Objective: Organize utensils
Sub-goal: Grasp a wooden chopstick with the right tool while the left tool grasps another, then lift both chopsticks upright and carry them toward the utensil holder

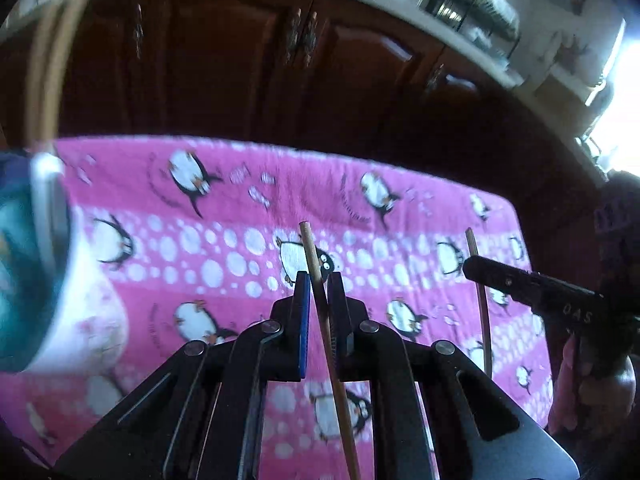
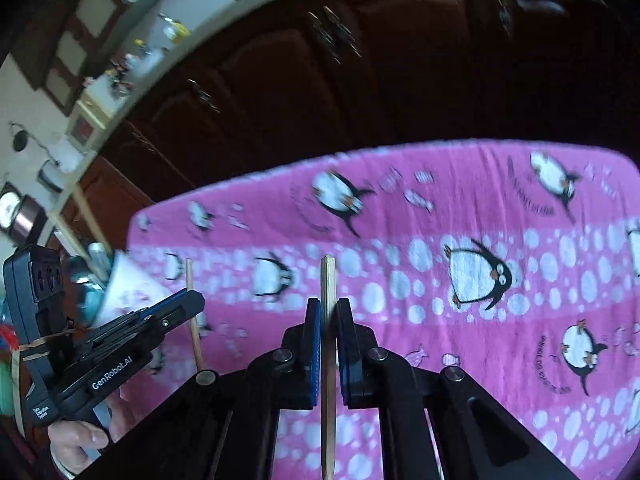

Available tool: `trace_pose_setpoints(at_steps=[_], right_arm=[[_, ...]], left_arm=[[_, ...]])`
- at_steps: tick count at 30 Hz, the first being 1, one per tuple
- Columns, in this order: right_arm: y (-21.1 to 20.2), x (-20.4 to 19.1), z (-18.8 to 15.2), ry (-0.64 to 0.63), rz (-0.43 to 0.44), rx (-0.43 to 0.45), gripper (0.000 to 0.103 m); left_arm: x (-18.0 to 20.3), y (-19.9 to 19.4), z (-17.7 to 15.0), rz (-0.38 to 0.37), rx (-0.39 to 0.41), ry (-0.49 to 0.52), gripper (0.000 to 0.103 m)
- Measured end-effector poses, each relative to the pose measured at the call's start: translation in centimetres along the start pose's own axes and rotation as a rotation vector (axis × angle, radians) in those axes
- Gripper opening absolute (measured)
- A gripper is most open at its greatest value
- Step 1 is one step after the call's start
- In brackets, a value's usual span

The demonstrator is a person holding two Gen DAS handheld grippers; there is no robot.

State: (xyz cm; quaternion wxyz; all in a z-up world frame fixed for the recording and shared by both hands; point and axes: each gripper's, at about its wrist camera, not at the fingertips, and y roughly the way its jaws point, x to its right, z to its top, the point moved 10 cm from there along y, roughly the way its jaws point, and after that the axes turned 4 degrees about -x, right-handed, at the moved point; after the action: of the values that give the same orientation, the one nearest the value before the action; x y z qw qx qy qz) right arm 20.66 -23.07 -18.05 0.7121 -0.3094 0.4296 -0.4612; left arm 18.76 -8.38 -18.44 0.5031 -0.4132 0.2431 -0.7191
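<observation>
My left gripper [image 1: 319, 280] is shut on a wooden chopstick [image 1: 310, 248] that runs up between its fingers, held above the pink penguin cloth [image 1: 224, 208]. My right gripper [image 2: 328, 306] is shut on a second wooden chopstick [image 2: 328, 276], also held above the cloth [image 2: 440, 208]. In the left wrist view the right gripper [image 1: 472, 264] shows at the right with its chopstick [image 1: 482, 304]. In the right wrist view the left gripper [image 2: 192, 300] shows at the left with its chopstick [image 2: 194, 320]. A white cup with a teal inside [image 1: 36, 264] stands at the far left and holds chopsticks [image 1: 44, 80].
Dark wooden cabinets [image 1: 240, 60] stand behind the table under a white countertop [image 1: 460, 40] crowded with kitchen items. The cup also shows at the left of the right wrist view [image 2: 124, 284]. The cloth's far edge [image 2: 360, 156] drops off towards the cabinets.
</observation>
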Motion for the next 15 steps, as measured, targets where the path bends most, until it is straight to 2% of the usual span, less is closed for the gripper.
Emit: trace_pose_setpoints(at_steps=[6,15], right_arm=[[-4.3,-3.7,-0.2,-0.059,0.017,0.080,0.007],[-8.3,-8.5,-0.9,-0.135,0.050,0.145,0.007]], left_arm=[[0.3,-5.0,-0.3,0.017,0.078,0.033,0.007],[-1.3,-11.5,-0.9,0.026,0.162,0.028,0.005]])
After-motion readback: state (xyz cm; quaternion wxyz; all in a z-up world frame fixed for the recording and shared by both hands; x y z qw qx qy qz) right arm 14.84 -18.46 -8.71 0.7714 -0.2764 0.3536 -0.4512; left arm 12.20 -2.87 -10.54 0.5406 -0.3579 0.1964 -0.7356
